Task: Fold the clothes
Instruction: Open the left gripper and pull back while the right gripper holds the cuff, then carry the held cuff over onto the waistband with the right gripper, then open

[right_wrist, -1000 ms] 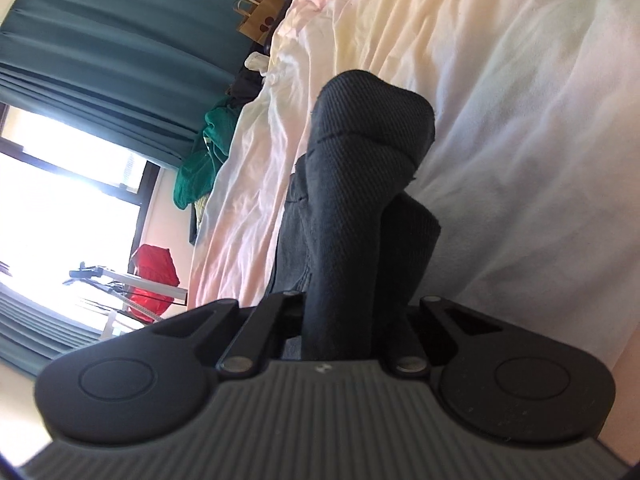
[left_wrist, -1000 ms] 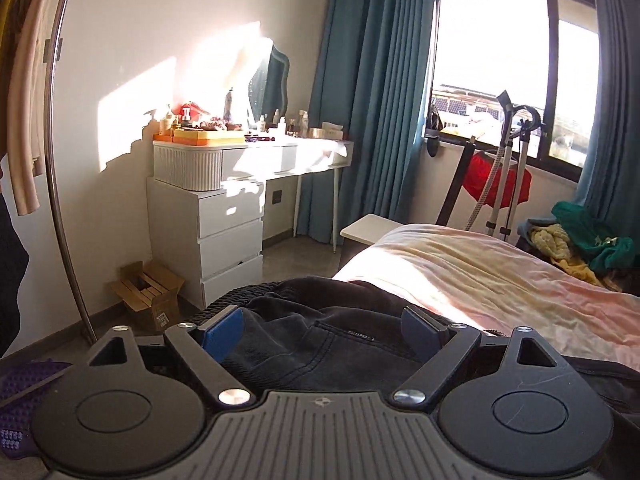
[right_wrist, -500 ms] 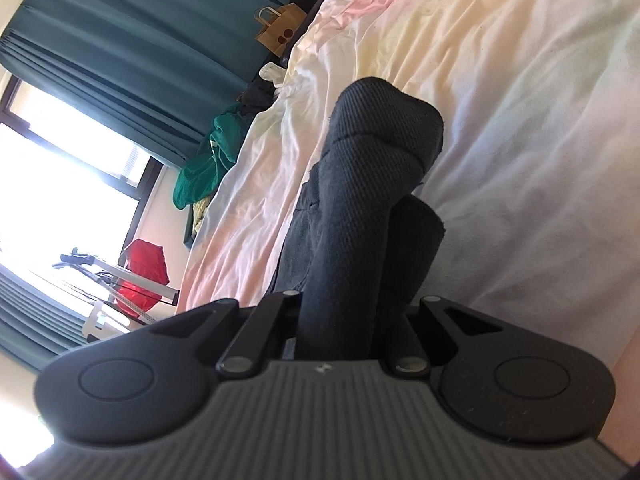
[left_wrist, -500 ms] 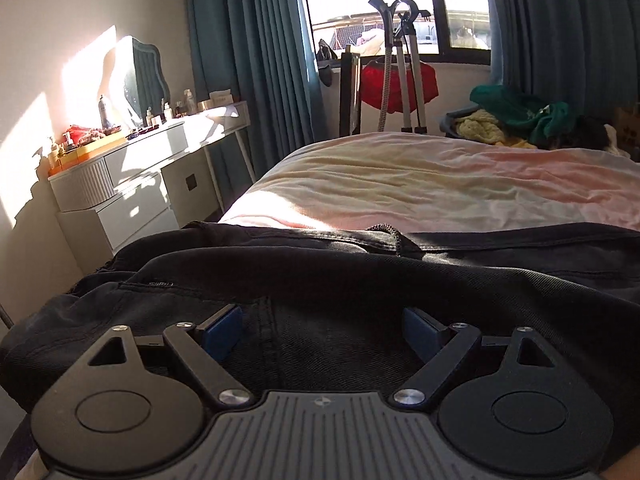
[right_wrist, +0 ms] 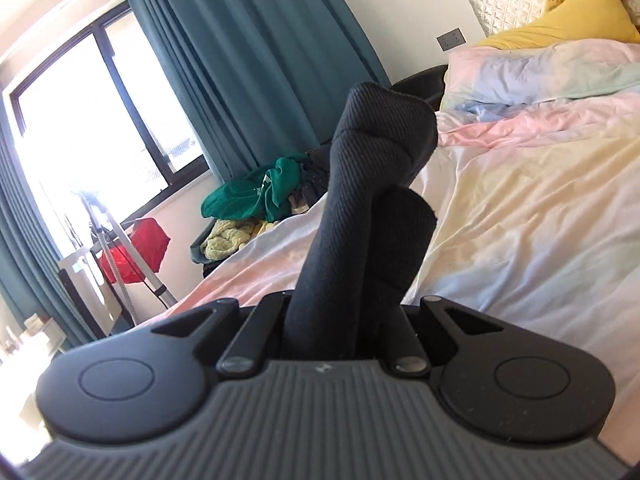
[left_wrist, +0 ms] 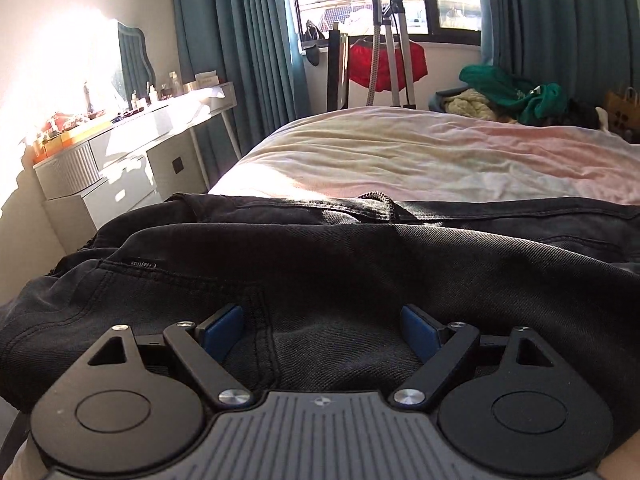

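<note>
The left gripper (left_wrist: 322, 330) sits released, its blue pads (left_wrist: 221, 332) spread wide over coarse black denim jeans (left_wrist: 360, 272) that lie flat along the near edge of the bed (left_wrist: 420, 160); beyond them wrinkled pastel sheet stretches bare. Left of it stands a white dresser (left_wrist: 120, 160). The right gripper (right_wrist: 332, 320) is clenched on a bunched, twill-ribbed fold of the jeans (right_wrist: 360, 200), raised upright above the sheet. Since a second ago this view has rolled level, pillows (right_wrist: 540, 72) appearing ahead-right.
</note>
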A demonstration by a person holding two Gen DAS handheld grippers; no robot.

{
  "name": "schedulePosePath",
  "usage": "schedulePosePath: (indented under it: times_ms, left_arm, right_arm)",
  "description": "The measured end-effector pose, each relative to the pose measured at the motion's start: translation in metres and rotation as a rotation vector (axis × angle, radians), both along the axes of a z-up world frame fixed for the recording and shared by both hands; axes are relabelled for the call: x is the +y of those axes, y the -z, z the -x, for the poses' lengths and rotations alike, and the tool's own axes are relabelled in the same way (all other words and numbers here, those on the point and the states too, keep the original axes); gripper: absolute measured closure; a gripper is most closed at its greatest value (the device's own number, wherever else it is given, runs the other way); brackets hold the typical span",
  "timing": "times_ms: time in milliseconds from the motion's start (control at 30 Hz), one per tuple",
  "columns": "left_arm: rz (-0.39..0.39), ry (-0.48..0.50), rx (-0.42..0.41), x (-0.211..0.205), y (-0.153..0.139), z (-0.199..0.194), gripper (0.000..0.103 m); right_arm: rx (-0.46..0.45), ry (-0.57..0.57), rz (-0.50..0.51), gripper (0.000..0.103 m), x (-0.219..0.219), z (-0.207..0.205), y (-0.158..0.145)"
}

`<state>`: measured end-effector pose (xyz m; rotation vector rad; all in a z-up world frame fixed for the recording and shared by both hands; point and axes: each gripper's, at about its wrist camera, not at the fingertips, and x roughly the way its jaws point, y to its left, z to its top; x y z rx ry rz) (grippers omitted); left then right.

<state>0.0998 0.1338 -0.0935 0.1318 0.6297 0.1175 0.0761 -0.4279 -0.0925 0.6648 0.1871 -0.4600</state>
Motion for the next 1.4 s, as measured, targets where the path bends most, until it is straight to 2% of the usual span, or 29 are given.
schedulePosePath:
  times_ms: [67,267,400,600,700,933,1033,1200,1300,1400]
  left_arm:
    - [-0.005,0.001,0.011,0.0,0.001,-0.001,0.016]
    - [-0.018,0.005,0.034,0.0,0.004,0.0,0.016]
    - [-0.028,0.009,0.052,-0.001,0.001,0.003,0.016]
    - [-0.019,0.033,0.078,-0.001,-0.004,0.007,0.017]
    - [0.008,0.03,0.085,0.003,-0.005,0.004,0.017]
    - [0.037,0.048,0.075,0.009,-0.017,0.007,0.017]
    - [0.061,0.056,0.053,0.012,-0.03,0.012,0.017]
    - [0.111,0.061,-0.063,0.024,-0.056,0.032,0.017]
    - [0.169,0.023,-0.101,0.038,-0.069,0.041,0.017]
    - [0.237,0.001,-0.138,0.052,-0.081,0.049,0.017]
  right_arm:
    - [-0.007,0.013,-0.05,0.093,-0.006,0.003,0.004]
    - [0.057,0.067,-0.236,0.093,-0.028,0.004,0.042]
    - [0.065,0.071,-0.247,0.093,-0.025,0.004,0.046]
    - [0.117,0.001,-0.051,0.093,-0.014,-0.009,0.028]
    - [0.131,-0.035,0.089,0.093,0.001,-0.014,0.006]
    - [0.105,-0.069,0.326,0.093,0.056,-0.023,-0.051]
    - [0.071,-0.126,0.443,0.093,0.095,-0.028,-0.079]
    - [0.004,-0.295,0.698,0.093,0.192,-0.036,-0.109]
    - [-0.024,-0.452,0.867,0.093,0.268,-0.038,-0.095]
    - [0.013,-0.62,0.959,0.093,0.334,-0.036,-0.053]
